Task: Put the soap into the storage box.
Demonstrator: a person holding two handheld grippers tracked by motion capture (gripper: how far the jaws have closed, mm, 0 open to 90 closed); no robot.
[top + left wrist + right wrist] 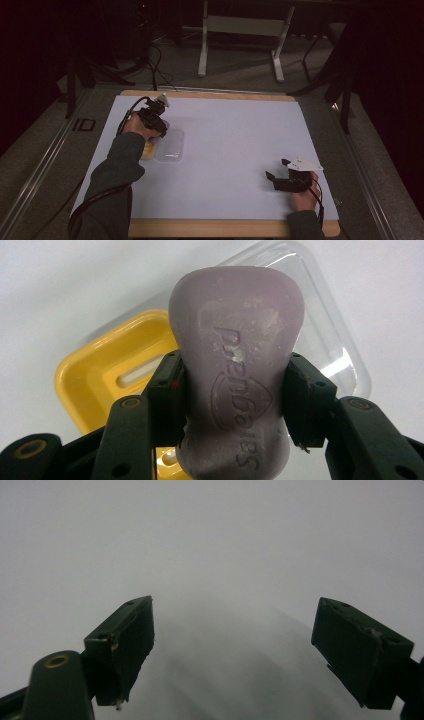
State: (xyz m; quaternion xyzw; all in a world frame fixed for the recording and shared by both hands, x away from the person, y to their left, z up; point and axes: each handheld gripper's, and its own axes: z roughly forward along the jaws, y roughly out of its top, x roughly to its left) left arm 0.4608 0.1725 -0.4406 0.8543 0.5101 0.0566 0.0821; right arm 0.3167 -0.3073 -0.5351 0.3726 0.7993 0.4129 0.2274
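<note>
Purple soap bar [236, 375], smooth and rounded with a word pressed into it, is pinched at its narrow middle by the left hand-held gripper [235, 400], which holds it up over the yellow plastic soap dish [107, 372], most likely so it can be set down inside. Just beside the dish lies a clear plastic lid [330, 347] on the white desk [230, 150], close enough that the soap could bump it on the way down. Well apart, the right hand-held gripper [232, 650] rests low over the bare desk with its jaws spread wide and nothing between them, so it blocks nothing.
</note>
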